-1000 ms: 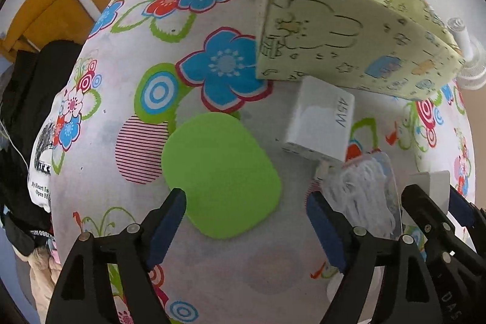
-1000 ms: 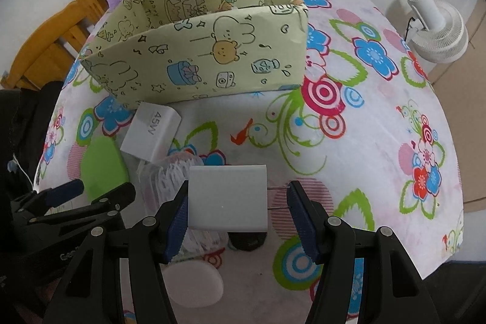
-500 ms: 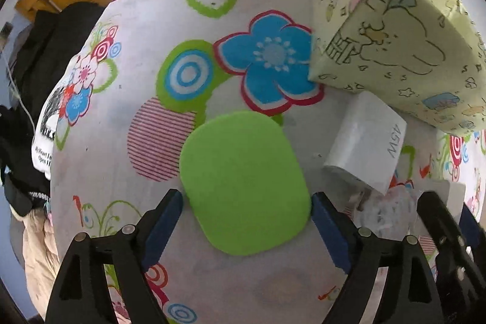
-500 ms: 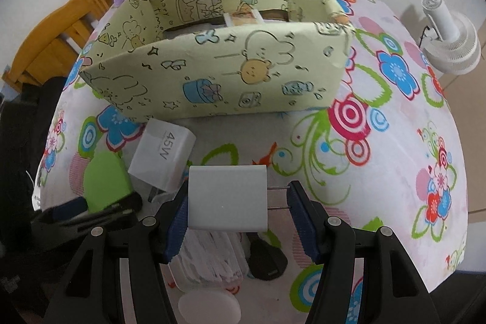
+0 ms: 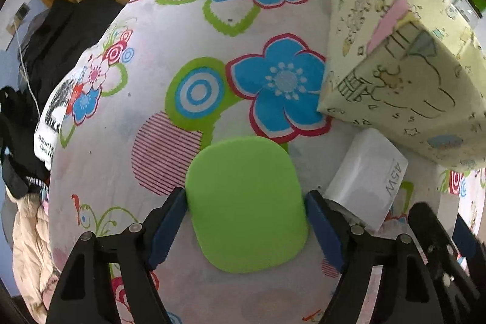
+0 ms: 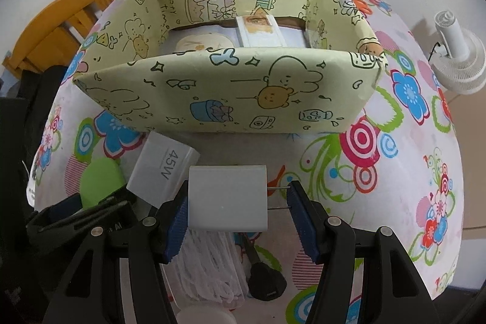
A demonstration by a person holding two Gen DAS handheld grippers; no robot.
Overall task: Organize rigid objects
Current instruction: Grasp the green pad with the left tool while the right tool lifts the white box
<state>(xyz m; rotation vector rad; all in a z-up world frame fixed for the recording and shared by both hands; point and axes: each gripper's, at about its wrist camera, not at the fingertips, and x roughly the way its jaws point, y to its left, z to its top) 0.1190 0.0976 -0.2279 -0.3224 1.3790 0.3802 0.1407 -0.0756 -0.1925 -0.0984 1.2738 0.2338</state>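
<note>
- Jaws of the left gripper (image 5: 246, 220) have just been closing and now bracket the green pad (image 5: 246, 205); the blue pads sit at its two edges, apparently touching, so we read this as a grip just made. The pad still looks flat on the tablecloth (image 5: 188, 20).
- Jaws of the right gripper (image 6: 237, 208) clamp a white charger (image 6: 227, 198): one pad is against its flat side, the other against the tips of its two metal prongs. It is held above the table, just short of the box's near wall.
- Done so far: the patterned box (image 6: 231, 99) already holds at least two light-coloured items; we cannot identify them.
- Left outside the box: the green pad, the white charger in hand, a white carton marked 45W (image 6: 164, 167) just beside the pad, a bag of white cable (image 6: 212, 266), a black plug (image 6: 267, 284) and a pale round item at the bottom edge.
- Judgement: roughly midway. Next the charger goes over the wall and the pad gets lifted.
- Risk: the prong-tip hold may slip.
</note>
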